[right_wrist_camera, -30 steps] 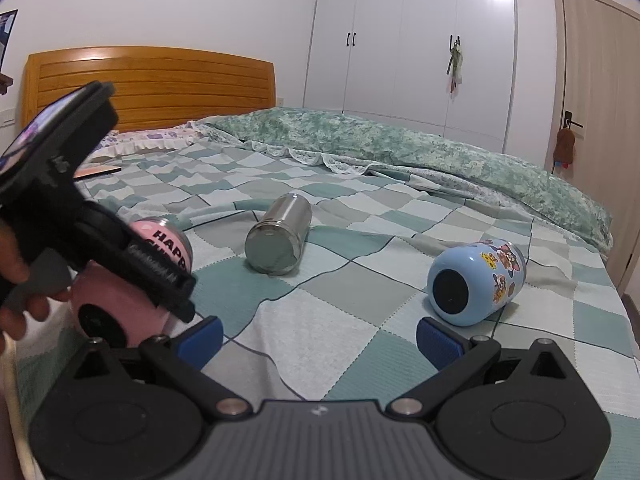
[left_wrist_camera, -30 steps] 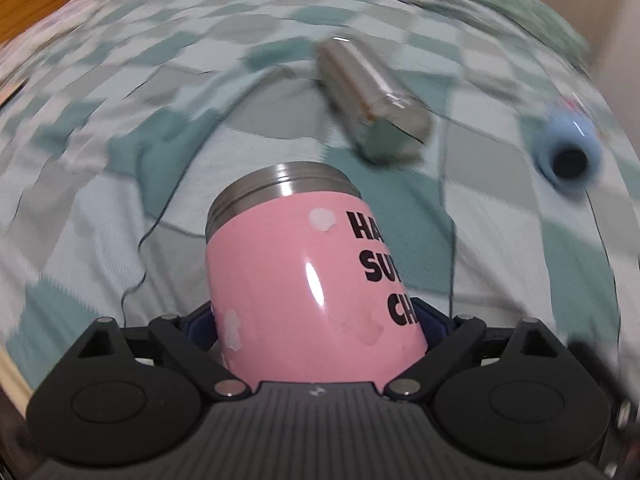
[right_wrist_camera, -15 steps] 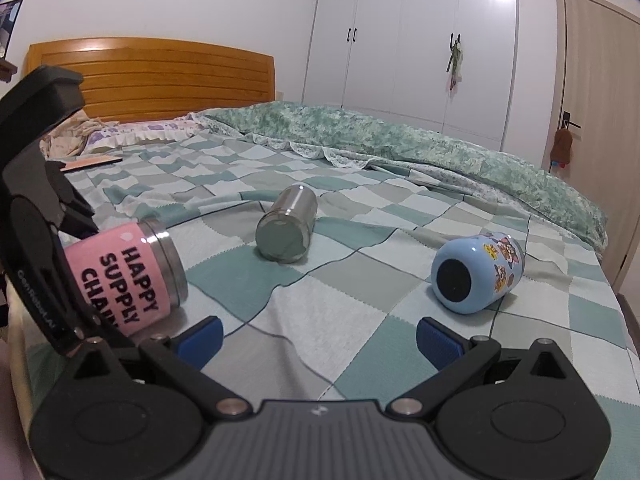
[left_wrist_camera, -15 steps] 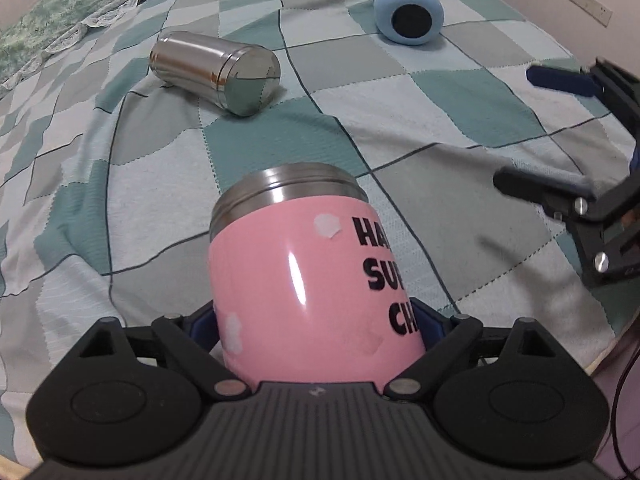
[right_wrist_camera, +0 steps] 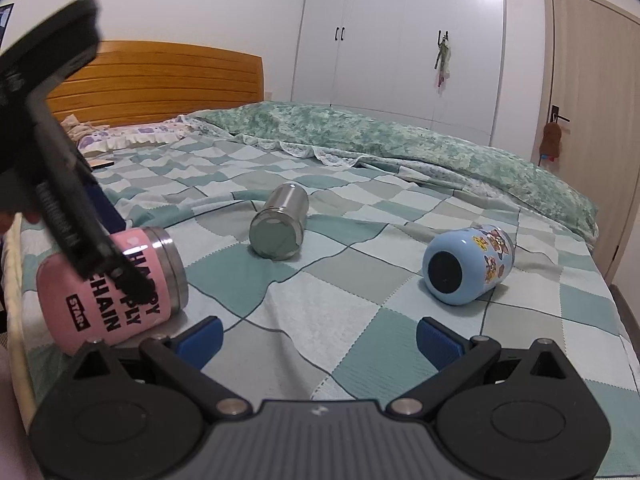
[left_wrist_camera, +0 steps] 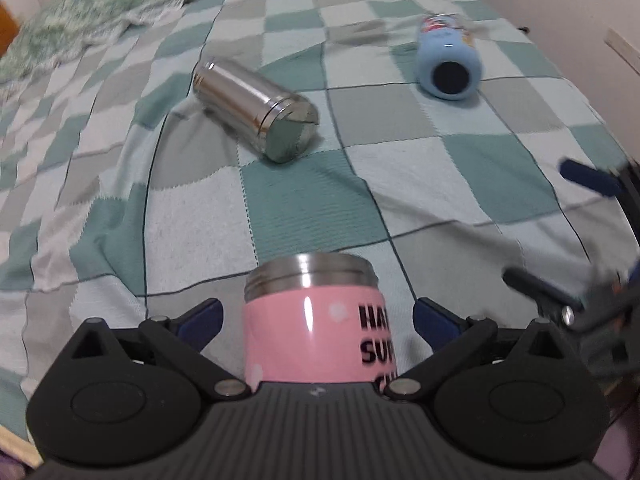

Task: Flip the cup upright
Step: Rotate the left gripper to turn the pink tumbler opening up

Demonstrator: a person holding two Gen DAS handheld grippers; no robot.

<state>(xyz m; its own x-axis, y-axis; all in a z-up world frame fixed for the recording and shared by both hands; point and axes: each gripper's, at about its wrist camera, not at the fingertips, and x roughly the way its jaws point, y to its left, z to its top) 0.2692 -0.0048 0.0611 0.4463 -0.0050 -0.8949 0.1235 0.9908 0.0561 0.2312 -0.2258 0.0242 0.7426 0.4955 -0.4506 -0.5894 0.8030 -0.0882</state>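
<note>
The pink cup (right_wrist_camera: 112,280) lies on its side on the checked blanket (right_wrist_camera: 320,320) at eight o'clock in the right wrist view. The left gripper (left_wrist_camera: 316,320) straddles it, jaws spread clear of its sides, gripping nothing. The right gripper (right_wrist_camera: 318,334) gapes wide and empty, with the steel cup (right_wrist_camera: 280,222) at twelve o'clock and the blue cup (right_wrist_camera: 468,266) at two.

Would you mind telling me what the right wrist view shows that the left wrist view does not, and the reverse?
Only the right wrist view shows the wooden headboard, the white wardrobe, the door and the full lettering on the pink cup, which lies tilted on the bed. Only the left wrist view shows the left hand-held gripper open, its pads apart from that cup, and the wall outlet. Both show the steel cup and blue cup on their sides on the checkered blanket.
</note>
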